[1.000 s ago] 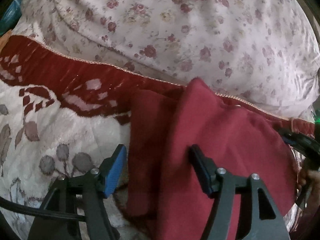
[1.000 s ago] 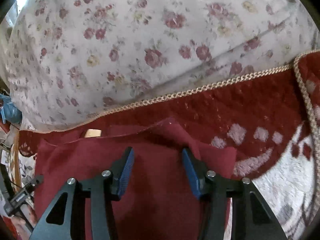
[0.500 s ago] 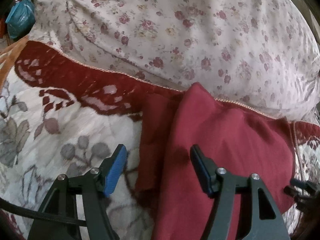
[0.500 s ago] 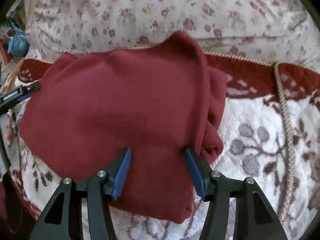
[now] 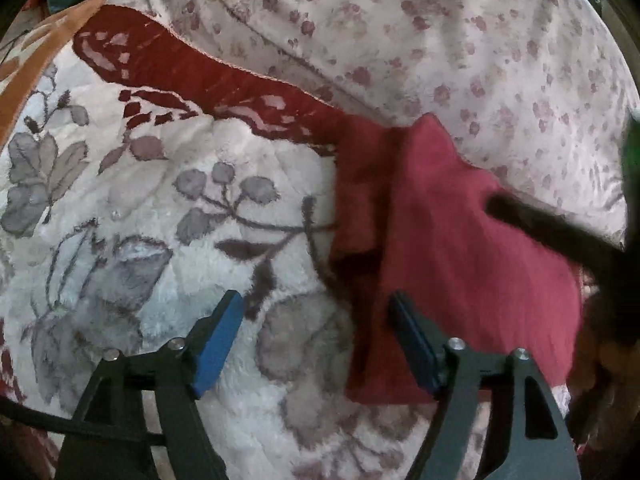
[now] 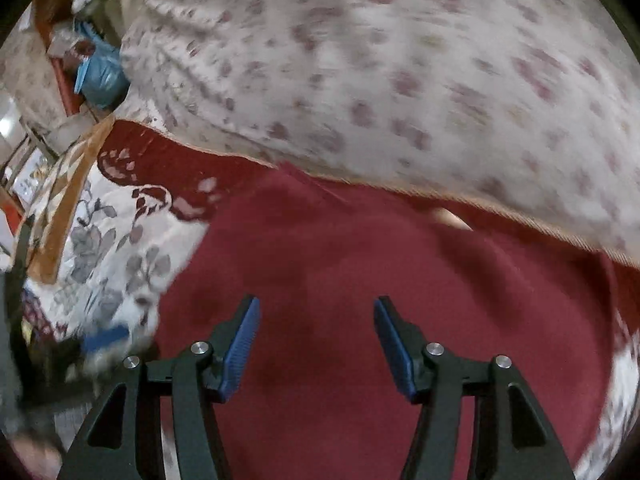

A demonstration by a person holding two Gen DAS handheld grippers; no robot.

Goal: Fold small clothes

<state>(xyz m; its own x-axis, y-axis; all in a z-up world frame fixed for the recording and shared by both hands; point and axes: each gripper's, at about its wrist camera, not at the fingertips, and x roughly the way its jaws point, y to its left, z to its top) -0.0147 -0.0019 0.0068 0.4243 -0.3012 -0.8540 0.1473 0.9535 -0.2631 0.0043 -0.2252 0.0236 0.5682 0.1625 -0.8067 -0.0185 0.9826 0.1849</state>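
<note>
A dark red folded garment (image 5: 452,248) lies on a white plush blanket with grey leaf print (image 5: 140,248). In the left wrist view my left gripper (image 5: 316,320) is open and empty, hovering by the garment's left edge; its right finger is over the cloth. The other gripper crosses the right side as a dark blurred bar (image 5: 560,236). In the right wrist view my right gripper (image 6: 316,328) is open and empty, just above the garment (image 6: 360,280), which fills the lower frame. The left gripper's blue pad (image 6: 106,338) shows blurred at lower left.
A big floral-print pillow or duvet (image 5: 440,40) bulges behind the garment, also in the right wrist view (image 6: 400,60). The blanket has a dark red border (image 5: 224,84) with cord trim. A blue bag (image 6: 100,76) and clutter lie far left beyond the bed.
Both grippers have pulled back from the garment and stayed open. The left view shifted left, showing more blanket. The right gripper swung left over the garment, with motion blur.
</note>
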